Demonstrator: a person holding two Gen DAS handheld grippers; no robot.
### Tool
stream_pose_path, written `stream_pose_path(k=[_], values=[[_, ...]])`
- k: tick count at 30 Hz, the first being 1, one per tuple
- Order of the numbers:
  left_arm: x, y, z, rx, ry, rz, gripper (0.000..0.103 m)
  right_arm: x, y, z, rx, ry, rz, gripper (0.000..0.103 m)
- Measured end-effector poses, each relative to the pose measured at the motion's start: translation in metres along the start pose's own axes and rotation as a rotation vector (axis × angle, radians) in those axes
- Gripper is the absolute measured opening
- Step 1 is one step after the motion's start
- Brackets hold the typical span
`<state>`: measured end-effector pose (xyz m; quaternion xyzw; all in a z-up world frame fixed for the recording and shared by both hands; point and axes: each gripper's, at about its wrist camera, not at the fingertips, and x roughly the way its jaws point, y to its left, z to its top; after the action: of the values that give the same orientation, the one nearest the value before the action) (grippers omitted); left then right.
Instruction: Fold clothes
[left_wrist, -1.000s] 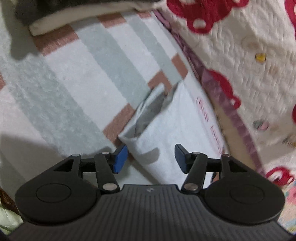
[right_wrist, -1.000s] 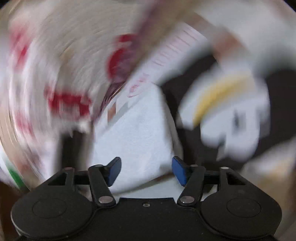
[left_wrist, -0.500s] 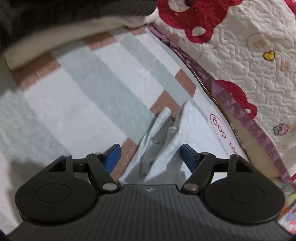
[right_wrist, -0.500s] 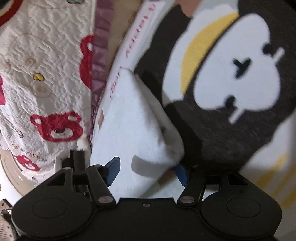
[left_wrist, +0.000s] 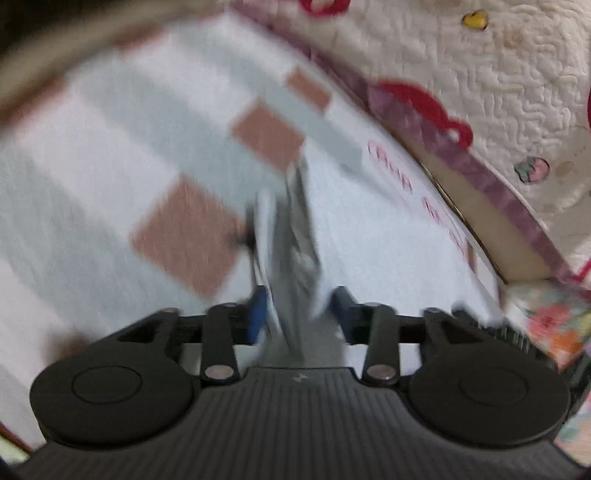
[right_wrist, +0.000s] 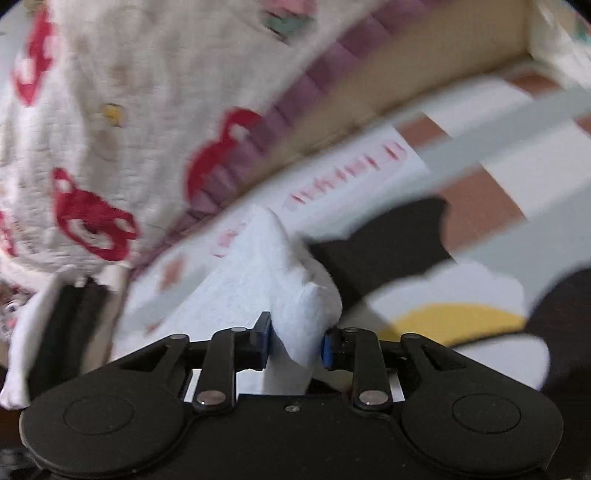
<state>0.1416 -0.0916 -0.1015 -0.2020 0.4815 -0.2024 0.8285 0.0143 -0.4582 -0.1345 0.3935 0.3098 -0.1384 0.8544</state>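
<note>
Both tongs, left tongs (left_wrist: 299, 314) and right tongs (right_wrist: 295, 343), pinch the white cloth (right_wrist: 258, 273). The pictures are blurry. A fast tug could make the cloth slip out and spoil the fold.

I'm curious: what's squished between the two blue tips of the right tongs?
A bunched corner of the white cloth, pinched by the right tongs, seen in the right wrist view.

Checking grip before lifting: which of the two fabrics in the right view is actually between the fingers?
The white cloth: its bunched corner sits pinched in the right gripper. The black cartoon-print garment lies beside it, ungripped.
</note>
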Motion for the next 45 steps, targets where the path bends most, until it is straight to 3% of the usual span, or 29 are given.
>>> stream_pose_path(k=[2, 3, 8, 9, 10, 12, 14, 17, 19, 20, 22, 24, 25, 26, 28, 29, 30, 31, 32, 34, 37, 40, 42, 44, 45], values=[[0.001, -0.006, 0.008, 0.041, -0.086, 0.007, 0.058, 0.004, -0.014, -0.007, 0.083, -0.015, 0.006, 0.047], [0.006, -0.008, 0.013, 0.050, -0.107, -0.005, 0.060, 0.006, -0.017, -0.008, 0.117, -0.019, 0.015, 0.048], [0.034, -0.013, 0.024, 0.135, -0.123, -0.048, 0.058, 0.010, -0.021, -0.008, 0.166, -0.035, 0.066, 0.058], [0.042, -0.012, 0.026, 0.141, -0.099, -0.061, 0.048, 0.010, -0.022, -0.009, 0.170, -0.035, 0.073, 0.058], [0.050, -0.011, 0.027, 0.148, -0.074, -0.073, 0.009, 0.011, -0.022, -0.009, 0.175, -0.036, 0.081, 0.058], [0.053, -0.014, 0.028, 0.172, -0.059, -0.057, 0.007, 0.012, -0.023, -0.010, 0.184, -0.036, 0.096, 0.059], [0.043, -0.020, 0.025, 0.225, -0.094, -0.008, 0.006, 0.012, -0.024, -0.011, 0.191, -0.038, 0.111, 0.059], [0.043, -0.013, 0.022, 0.195, -0.104, 0.020, 0.006, 0.011, -0.024, -0.008, 0.177, -0.057, 0.113, 0.059], [0.048, -0.007, 0.020, 0.167, -0.093, 0.040, 0.008, 0.010, -0.024, -0.007, 0.143, -0.080, 0.081, 0.057], [0.053, -0.003, 0.019, 0.152, -0.084, 0.050, 0.008, 0.010, -0.025, -0.007, 0.120, -0.098, 0.053, 0.049], [0.054, 0.000, 0.020, 0.147, -0.078, 0.077, 0.008, 0.007, -0.029, -0.004, 0.088, -0.145, 0.004, 0.044], [0.051, 0.001, 0.022, 0.154, -0.078, 0.106, 0.008, -0.002, -0.036, 0.001, 0.099, -0.209, -0.044, 0.024], [0.050, 0.002, 0.023, 0.157, -0.078, 0.121, 0.008, -0.005, -0.039, 0.004, 0.108, -0.228, -0.070, 0.018], [0.049, 0.003, 0.025, 0.145, -0.075, 0.125, 0.008, -0.009, -0.041, 0.005, 0.118, -0.244, -0.089, 0.018], [0.044, 0.009, 0.031, 0.082, -0.066, 0.108, 0.014, -0.018, -0.043, 0.007, 0.145, -0.270, -0.107, 0.019], [0.037, 0.011, 0.036, 0.064, -0.073, 0.113, 0.017, -0.024, -0.041, 0.005, 0.180, -0.265, -0.065, 0.027], [0.029, 0.013, 0.042, 0.043, -0.085, 0.127, 0.020, -0.030, -0.039, 0.003, 0.214, -0.260, -0.022, 0.037], [0.019, 0.018, 0.048, 0.018, -0.100, 0.149, 0.022, -0.035, -0.037, 0.001, 0.250, -0.250, 0.023, 0.061], [0.010, 0.024, 0.049, -0.013, -0.108, 0.147, 0.027, -0.040, -0.034, -0.004, 0.288, -0.232, 0.073, 0.074], [0.002, 0.041, 0.049, -0.114, -0.070, 0.062, 0.066, -0.039, -0.032, -0.014, 0.353, -0.163, 0.155, 0.073], [-0.002, 0.063, 0.045, -0.256, 0.011, -0.077, 0.068, -0.020, -0.034, -0.025, 0.368, -0.048, 0.144, 0.073], [0.013, 0.061, 0.038, -0.266, 0.068, -0.092, 0.069, -0.015, -0.037, -0.031, 0.381, -0.049, 0.099, 0.071], [0.029, 0.055, 0.036, -0.256, 0.090, -0.070, 0.068, -0.013, -0.029, -0.026, 0.319, -0.061, 0.108, 0.071], [0.041, 0.050, 0.035, -0.270, 0.085, -0.088, 0.064, -0.011, -0.022, -0.022, 0.257, -0.072, 0.117, 0.071], [0.046, 0.047, 0.035, -0.268, 0.087, -0.105, 0.054, -0.011, -0.018, -0.019, 0.226, -0.078, 0.121, 0.071]])
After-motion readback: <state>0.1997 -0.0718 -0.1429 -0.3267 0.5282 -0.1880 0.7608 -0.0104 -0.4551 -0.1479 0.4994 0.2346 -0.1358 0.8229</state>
